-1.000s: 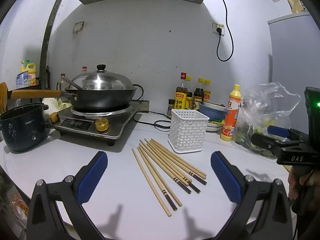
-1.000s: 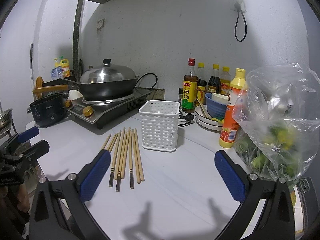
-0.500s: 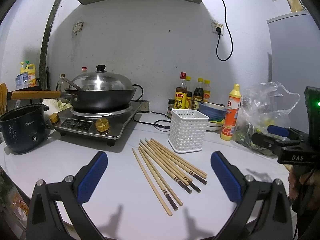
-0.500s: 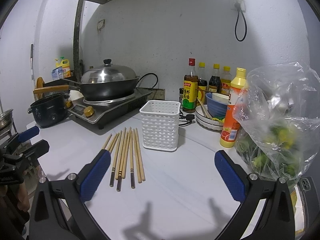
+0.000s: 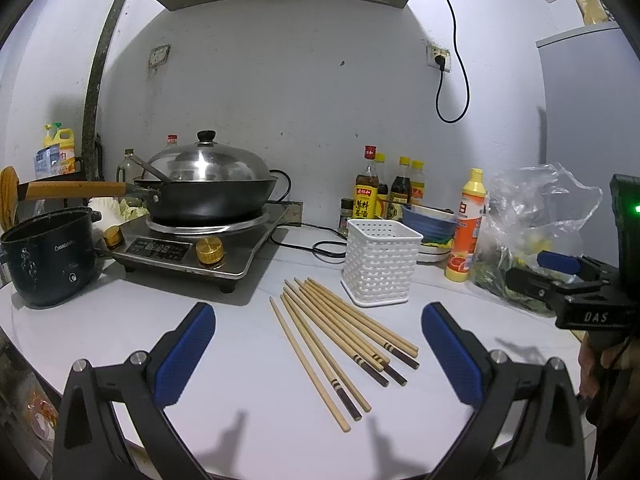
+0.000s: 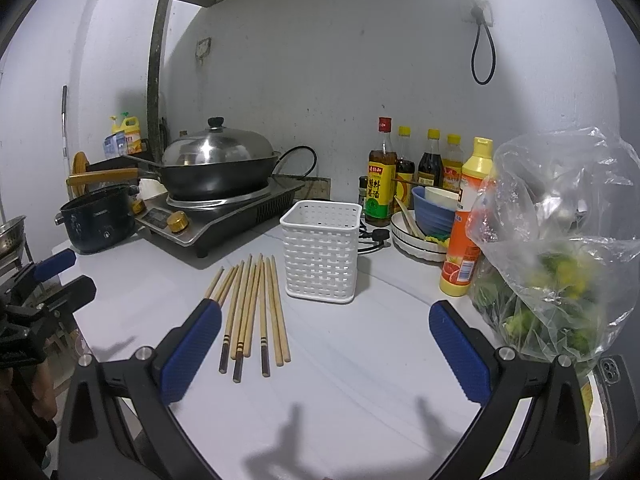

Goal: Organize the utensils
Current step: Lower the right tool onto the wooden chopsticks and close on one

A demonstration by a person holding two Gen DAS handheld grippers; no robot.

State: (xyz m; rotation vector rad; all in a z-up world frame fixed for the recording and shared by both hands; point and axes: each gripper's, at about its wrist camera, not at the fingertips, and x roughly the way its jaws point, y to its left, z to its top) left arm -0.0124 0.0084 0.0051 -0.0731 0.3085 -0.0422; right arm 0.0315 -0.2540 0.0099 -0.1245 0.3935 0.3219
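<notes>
Two grippers hover above a white countertop (image 5: 120,320), both with jaws spread wide apart and holding nothing. Largest item ahead of the left gripper (image 5: 318,354) is the lidded wok (image 5: 208,196) on an induction cooker (image 5: 192,248), far forward and left of the jaws. A clear plastic bag of greens (image 6: 556,248) sits just beyond the right gripper's right jaw. A black pot (image 5: 48,256) stands forward of the left gripper's left jaw. The white perforated basket (image 5: 380,262) stands upright, forward of both grippers: slightly right of centre in the left wrist view, near centre in the right wrist view. Sauce bottles (image 6: 384,176) and stacked bowls (image 6: 428,220) stand behind and to the right of the basket.

The chopsticks (image 5: 340,336) lie flat in a loose bundle on the countertop, just beside the basket. In the left wrist view they lie between the open jaws, running diagonally, dark banded ends nearest the camera. In the right wrist view they lie beside the left jaw of the right gripper (image 6: 324,354), left of the jaw centreline, with one or two passing behind that jaw's blue pad (image 6: 192,352). Neither gripper touches them.
</notes>
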